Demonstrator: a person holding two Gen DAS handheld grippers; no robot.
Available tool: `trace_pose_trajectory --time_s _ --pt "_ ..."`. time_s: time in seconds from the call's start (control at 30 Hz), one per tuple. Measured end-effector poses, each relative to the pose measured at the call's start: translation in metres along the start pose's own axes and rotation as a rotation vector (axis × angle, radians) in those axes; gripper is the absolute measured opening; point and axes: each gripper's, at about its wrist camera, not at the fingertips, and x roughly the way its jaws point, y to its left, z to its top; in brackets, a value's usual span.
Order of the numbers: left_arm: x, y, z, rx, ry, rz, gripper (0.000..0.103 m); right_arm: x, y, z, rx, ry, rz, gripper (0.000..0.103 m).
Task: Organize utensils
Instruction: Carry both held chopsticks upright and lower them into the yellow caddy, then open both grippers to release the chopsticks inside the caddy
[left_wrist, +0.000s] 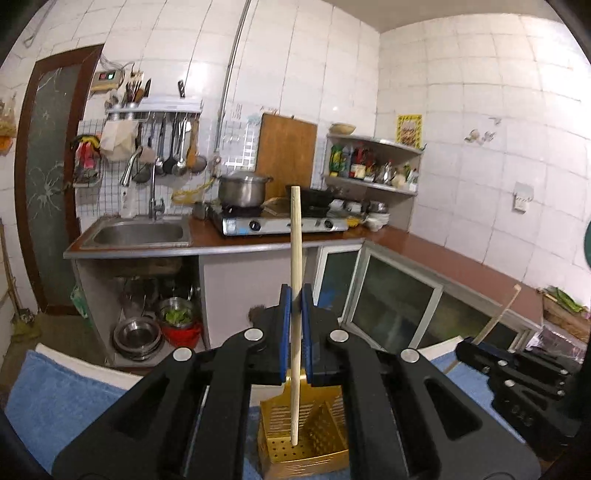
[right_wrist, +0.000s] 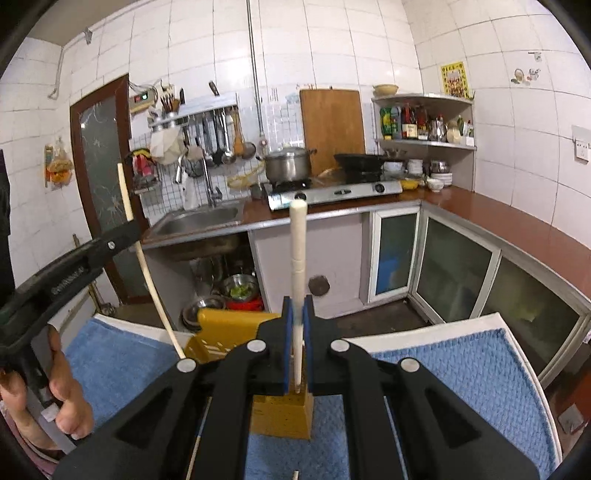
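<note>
The left gripper (left_wrist: 296, 301) has its fingers pressed on 1 wooden chopstick (left_wrist: 296, 258), held upright over the gold utensil holder (left_wrist: 306, 435); the right gripper (right_wrist: 297, 308) clamps 1 white chopstick (right_wrist: 297, 243) the same way. The holder stands on a blue towel (right_wrist: 461, 369) below both.

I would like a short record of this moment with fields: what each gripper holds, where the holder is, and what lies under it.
left gripper: shut on a wooden chopstick, standing nearly upright
right gripper: shut on a pale chopstick, also nearly upright
holder: yellow perforated chopstick holder, below the left gripper's fingers
surface: blue towel under the holder
background: kitchen counter with a sink
</note>
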Motion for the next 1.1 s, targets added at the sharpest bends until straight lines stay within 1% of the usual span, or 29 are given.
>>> trace_pose_trajectory --time_s 0.1,0.23,0.37,0.5,0.57,0.63,0.7,0.77,0.83,0.87,0.9,0.93,0.97,1.0,1.03,1.07,1.1 --pt "0.018 0.004 -0.022 0.02 0.039 0.018 0.004 0.015 -0.003 -0.01 -0.005 0.018 -0.004 0.005" --pt "0.031 0.008 -0.041 0.029 0.081 0.028 0.004 0.032 -0.002 -0.018 -0.01 0.029 -0.009 0.005" --pt "0.039 0.014 -0.058 0.023 0.124 0.024 0.004 0.053 0.0 -0.029 -0.012 0.078 0.0 0.005" --pt "0.047 0.016 -0.073 0.038 0.165 0.037 0.004 0.07 0.001 -0.039 -0.014 0.12 -0.001 0.005" --pt "0.051 0.019 -0.08 0.032 0.197 0.036 0.004 0.075 0.001 -0.044 -0.016 0.134 -0.001 0.006" --pt "0.052 0.022 -0.084 0.025 0.217 0.042 0.004 0.073 0.002 -0.046 -0.023 0.13 -0.003 0.006" --pt "0.047 0.026 -0.084 0.018 0.225 0.057 0.006 0.07 0.0 -0.046 -0.006 0.143 0.02 0.006" --pt "0.038 0.029 -0.08 0.012 0.229 0.056 0.02 0.061 0.0 -0.044 -0.009 0.136 0.022 0.006" --pt "0.024 0.032 -0.073 0.002 0.214 0.072 0.05 0.051 -0.002 -0.043 -0.01 0.132 0.024 0.007" --pt "0.014 0.035 -0.07 -0.009 0.207 0.078 0.055 0.043 -0.004 -0.042 -0.002 0.129 0.027 0.007" --pt "0.007 0.036 -0.068 -0.014 0.204 0.073 0.062 0.037 -0.006 -0.042 0.005 0.125 0.031 0.008" --pt "-0.006 0.039 -0.065 -0.019 0.197 0.068 0.068 0.031 -0.008 -0.042 0.011 0.122 0.033 0.018" --pt "-0.015 0.041 -0.065 -0.018 0.192 0.073 0.071 0.022 -0.01 -0.043 0.018 0.119 0.032 0.028" --pt "-0.022 0.042 -0.064 -0.018 0.188 0.08 0.078 0.014 -0.013 -0.044 0.026 0.111 0.03 0.05" --pt "-0.033 0.046 -0.064 -0.021 0.184 0.089 0.085 0.007 -0.015 -0.046 0.035 0.099 0.028 0.054" --pt "-0.043 0.049 -0.064 -0.027 0.178 0.092 0.089 0.0 -0.018 -0.048 0.039 0.09 0.025 0.054" --pt "-0.053 0.053 -0.064 -0.038 0.17 0.098 0.096 -0.008 -0.02 -0.051 0.044 0.086 0.021 0.055"
